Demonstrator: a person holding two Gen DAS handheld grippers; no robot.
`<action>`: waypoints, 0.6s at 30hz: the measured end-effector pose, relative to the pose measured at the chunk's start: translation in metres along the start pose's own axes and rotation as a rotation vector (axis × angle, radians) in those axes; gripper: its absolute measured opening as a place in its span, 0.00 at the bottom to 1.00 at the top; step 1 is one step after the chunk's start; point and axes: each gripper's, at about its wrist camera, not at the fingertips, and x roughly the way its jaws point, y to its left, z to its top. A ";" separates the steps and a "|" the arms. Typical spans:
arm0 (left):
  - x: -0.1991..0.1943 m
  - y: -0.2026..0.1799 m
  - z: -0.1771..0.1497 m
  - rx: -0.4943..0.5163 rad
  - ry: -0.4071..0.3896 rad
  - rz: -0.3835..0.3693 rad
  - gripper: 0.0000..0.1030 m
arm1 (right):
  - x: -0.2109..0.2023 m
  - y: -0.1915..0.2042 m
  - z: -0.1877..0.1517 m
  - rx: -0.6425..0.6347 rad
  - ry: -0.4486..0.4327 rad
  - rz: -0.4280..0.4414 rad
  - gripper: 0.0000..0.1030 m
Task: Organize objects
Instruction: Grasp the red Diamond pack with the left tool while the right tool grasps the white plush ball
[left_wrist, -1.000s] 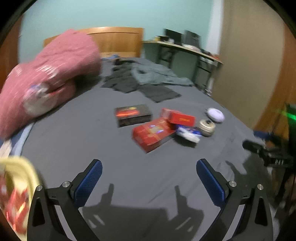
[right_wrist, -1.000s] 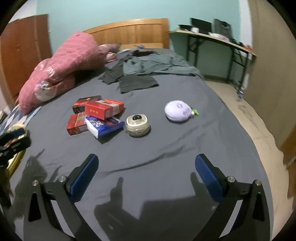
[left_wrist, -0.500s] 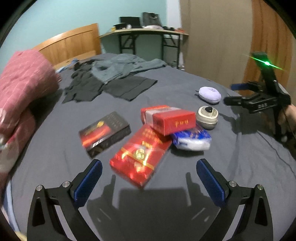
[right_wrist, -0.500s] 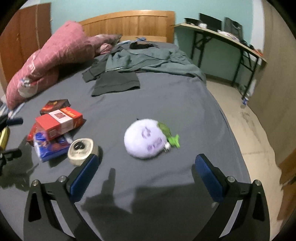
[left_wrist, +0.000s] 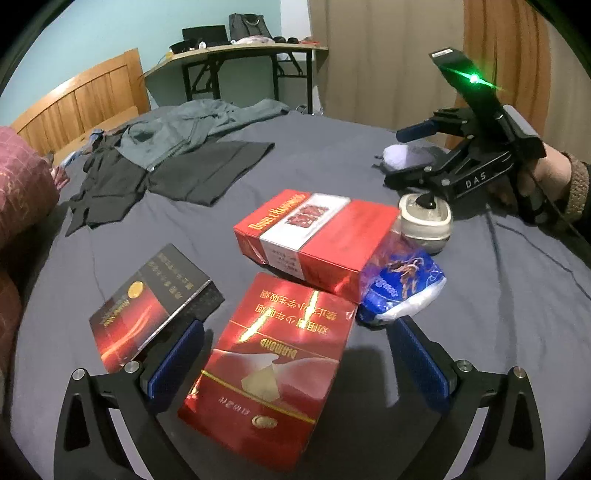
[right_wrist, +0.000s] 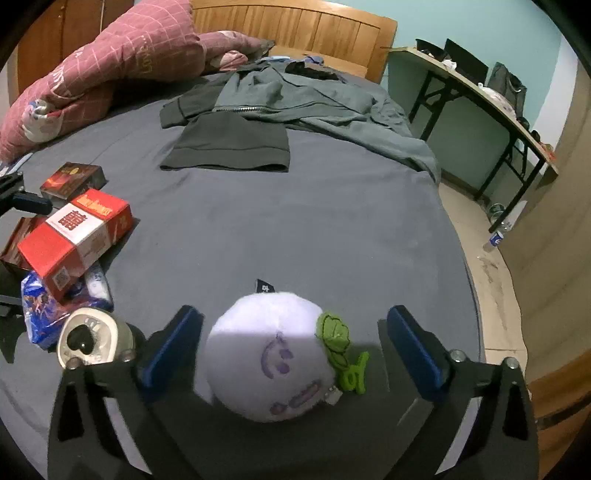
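- Right claw (right_wrist: 293, 354) straddles the round white plush ball with a purple face and green felt leaf (right_wrist: 275, 356); its jaws have just been closing, blue pads still clear of the plush on both sides, so nothing is gripped.
- Left claw (left_wrist: 293, 363) stands open over the flat glossy red carton with gold lettering (left_wrist: 271, 369); a gap shows at each pad.
- Close around that carton: a black-and-red box with a gold seal (left_wrist: 151, 308) just left, a red-and-white box (left_wrist: 314, 238) leaning across a crinkled blue-and-white plastic pack (left_wrist: 400, 291), and a small cream round tin with a black knob (left_wrist: 426, 221) near the plush.
- Everything lies on the dark grey bedsheet (right_wrist: 295, 221), flat with few wrinkles.
- Farther up the bed: grey and black folded clothes (right_wrist: 266, 122), a pink checked quilt (right_wrist: 110, 62), a wooden headboard (right_wrist: 295, 26).
- A second ago both claws hung back with the whole cluster ahead; now each is down over its own item, and the plush has gone from mid-frame to between the right fingers.
- The bed's right edge drops to a tan floor (right_wrist: 491, 266); a folding bench with black legs (right_wrist: 476, 96) stands against the teal wall.
- Open sheet lies between the plush and the clothes.
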 end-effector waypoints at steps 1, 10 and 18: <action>0.001 -0.002 -0.001 0.003 0.000 0.003 0.91 | 0.002 -0.001 0.000 0.003 0.007 0.009 0.72; -0.026 -0.015 -0.016 -0.031 -0.019 0.030 0.59 | -0.015 0.011 -0.014 0.014 -0.013 0.066 0.55; -0.078 -0.049 -0.060 -0.146 -0.011 0.194 0.57 | -0.066 0.035 -0.045 0.104 -0.034 0.039 0.55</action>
